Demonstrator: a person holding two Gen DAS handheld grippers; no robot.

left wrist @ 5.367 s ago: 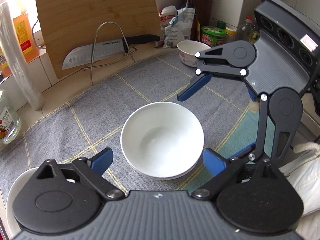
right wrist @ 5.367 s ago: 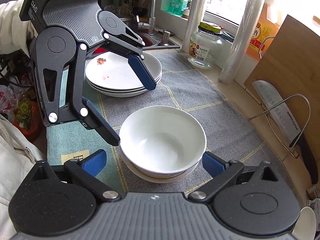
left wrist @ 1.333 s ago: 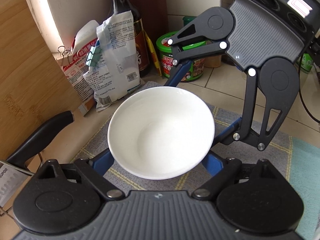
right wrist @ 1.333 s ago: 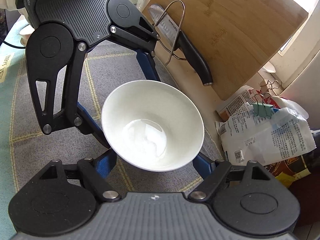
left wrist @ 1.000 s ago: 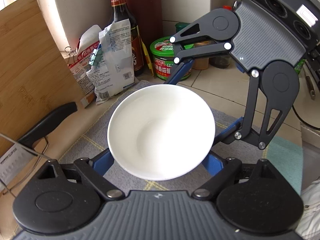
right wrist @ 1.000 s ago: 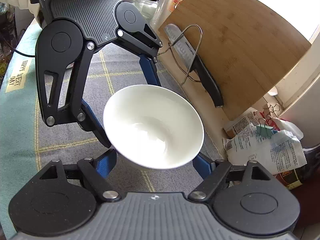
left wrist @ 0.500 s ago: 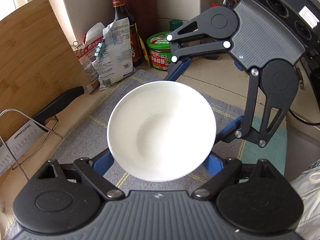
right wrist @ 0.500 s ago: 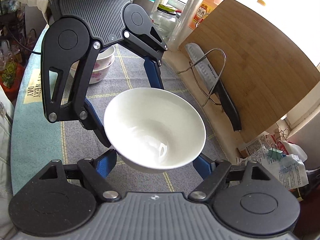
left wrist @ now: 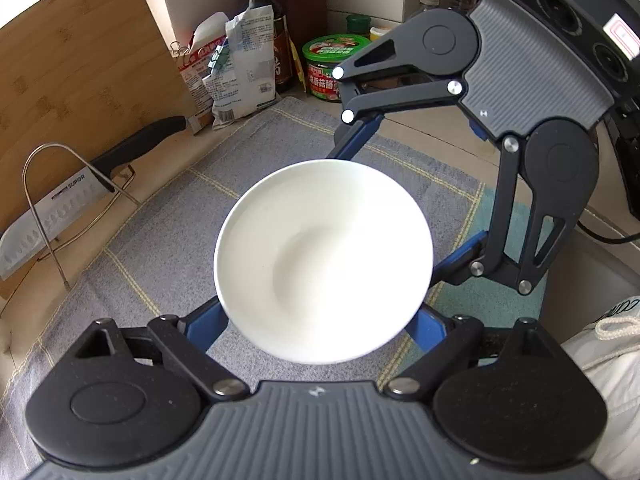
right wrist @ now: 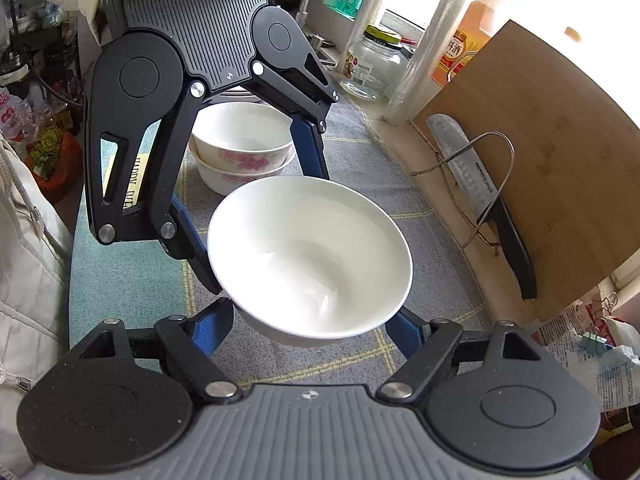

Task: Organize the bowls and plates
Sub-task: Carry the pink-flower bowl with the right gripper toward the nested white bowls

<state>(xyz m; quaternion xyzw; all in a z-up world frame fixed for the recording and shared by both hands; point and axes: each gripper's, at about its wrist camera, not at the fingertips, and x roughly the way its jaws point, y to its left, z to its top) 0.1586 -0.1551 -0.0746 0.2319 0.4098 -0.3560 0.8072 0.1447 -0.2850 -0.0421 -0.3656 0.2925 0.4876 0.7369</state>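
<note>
A plain white bowl (left wrist: pixel 324 260) hangs above the grey checked mat (left wrist: pixel 168 220), held from opposite sides by both grippers. My left gripper (left wrist: pixel 320 320) is shut on the bowl's sides; its fingertips are hidden under the bowl. My right gripper (right wrist: pixel 308 320) is shut on the same bowl (right wrist: pixel 310 256) from the facing side. In the right wrist view a stack of two white bowls with pink flowers (right wrist: pixel 242 146) stands on the mat behind the left gripper. The rim of a plate (right wrist: pixel 240 98) shows behind that stack.
A bamboo cutting board (left wrist: pixel 76 92) leans on the wall with a knife (left wrist: pixel 72 196) in a wire rack. Bags, a sauce bottle (left wrist: pixel 266 20) and a green-lidded jar (left wrist: pixel 332 64) stand in the corner. A glass jar (right wrist: pixel 374 64) and an oil bottle (right wrist: pixel 468 44) stand by the window.
Both grippers have carried the bowl along the mat away from the corner with the bags and bottles, toward the flowered bowl stack, which has come into the right wrist view.
</note>
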